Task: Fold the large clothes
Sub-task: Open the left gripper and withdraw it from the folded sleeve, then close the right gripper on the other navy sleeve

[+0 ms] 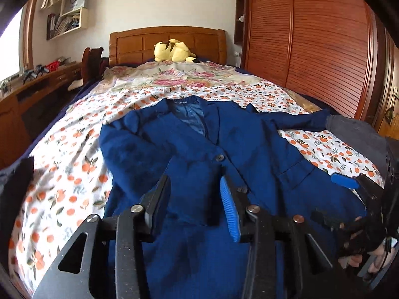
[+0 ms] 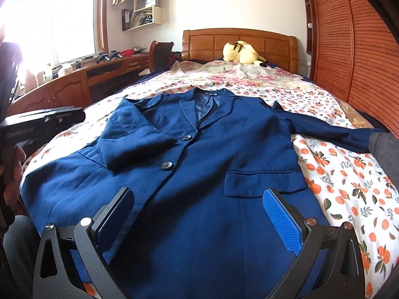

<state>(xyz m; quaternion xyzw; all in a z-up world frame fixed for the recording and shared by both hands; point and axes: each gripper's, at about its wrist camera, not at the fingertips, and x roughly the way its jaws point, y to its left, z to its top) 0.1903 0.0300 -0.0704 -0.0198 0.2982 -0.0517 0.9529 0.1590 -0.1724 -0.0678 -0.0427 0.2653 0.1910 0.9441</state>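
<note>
Matt blue woven cloth of the jacket under my fingers, its glossy dark buttons, ridged blue rubbery pads, varnished wood headboard ahead

We see open bedsheet to the right of the jacket and more on its left. A plush toy sits well away at the headboard. A wardrobe bounds the bed's right side, a desk its left.

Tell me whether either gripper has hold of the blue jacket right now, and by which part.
Neither does. The left gripper and right gripper are both open above the lower front of the blue jacket, with no cloth pinched between their fingers.
</note>
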